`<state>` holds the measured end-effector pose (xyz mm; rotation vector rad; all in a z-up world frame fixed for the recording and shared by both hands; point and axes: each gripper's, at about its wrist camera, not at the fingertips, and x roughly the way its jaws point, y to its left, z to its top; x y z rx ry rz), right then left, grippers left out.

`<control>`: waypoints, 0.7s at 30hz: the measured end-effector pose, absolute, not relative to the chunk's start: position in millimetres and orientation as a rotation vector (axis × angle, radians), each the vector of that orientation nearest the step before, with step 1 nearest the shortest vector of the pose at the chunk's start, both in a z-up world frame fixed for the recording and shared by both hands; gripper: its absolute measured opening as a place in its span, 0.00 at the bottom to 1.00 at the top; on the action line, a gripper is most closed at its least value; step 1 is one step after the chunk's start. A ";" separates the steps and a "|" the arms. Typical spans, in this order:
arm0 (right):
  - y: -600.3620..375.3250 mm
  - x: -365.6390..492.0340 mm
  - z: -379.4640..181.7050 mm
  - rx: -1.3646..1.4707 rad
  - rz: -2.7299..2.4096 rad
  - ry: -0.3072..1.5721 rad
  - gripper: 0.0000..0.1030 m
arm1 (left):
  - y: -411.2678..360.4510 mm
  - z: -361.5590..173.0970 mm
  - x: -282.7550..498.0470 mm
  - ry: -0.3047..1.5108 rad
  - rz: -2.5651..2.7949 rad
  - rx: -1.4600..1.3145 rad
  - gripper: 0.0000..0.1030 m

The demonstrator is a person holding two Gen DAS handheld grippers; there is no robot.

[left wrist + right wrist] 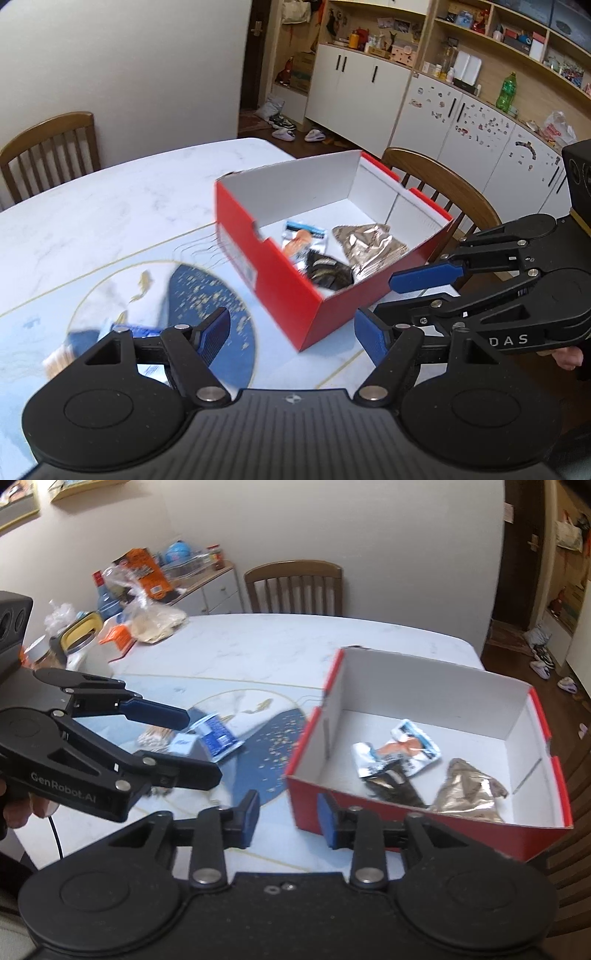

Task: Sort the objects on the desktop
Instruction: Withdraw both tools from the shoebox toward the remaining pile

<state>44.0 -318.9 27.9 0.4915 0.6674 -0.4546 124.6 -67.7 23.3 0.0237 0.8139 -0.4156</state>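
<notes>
Left gripper (291,338): jaws wide apart, empty, above the placemat.
Right gripper (286,821): parted, empty, by the red shoebox's (424,825) near wall.
Box: three snack wrappers inside, at the tabletop's far-right part.
Remaining: blue packet (214,734) and cotton swabs (153,736) on the placemat.
Advice: descend squarely over the packet, pinch its raised edge.

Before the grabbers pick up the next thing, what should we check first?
1. Left gripper open and empty: ok.
2. Right gripper open and empty: ok.
3. Red box has room inside: ok.
4. Blue packet still out on the mat, waiting: ok.
5. Nothing lying on top of the blue packet: cannot tell, the left gripper's finger crosses in front of it.
</notes>
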 end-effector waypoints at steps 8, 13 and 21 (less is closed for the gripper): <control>-286.6 71.6 33.8 0.461 -0.404 0.671 0.59 | -15.3 13.5 90.0 0.825 -0.368 0.001 0.84; -273.4 87.3 36.6 0.447 -0.385 0.670 0.73 | 15.7 4.7 76.1 0.838 -0.334 -0.029 0.98; -256.0 116.4 32.8 0.431 -0.374 0.696 0.82 | 47.1 -11.1 66.8 0.867 -0.309 -0.016 1.00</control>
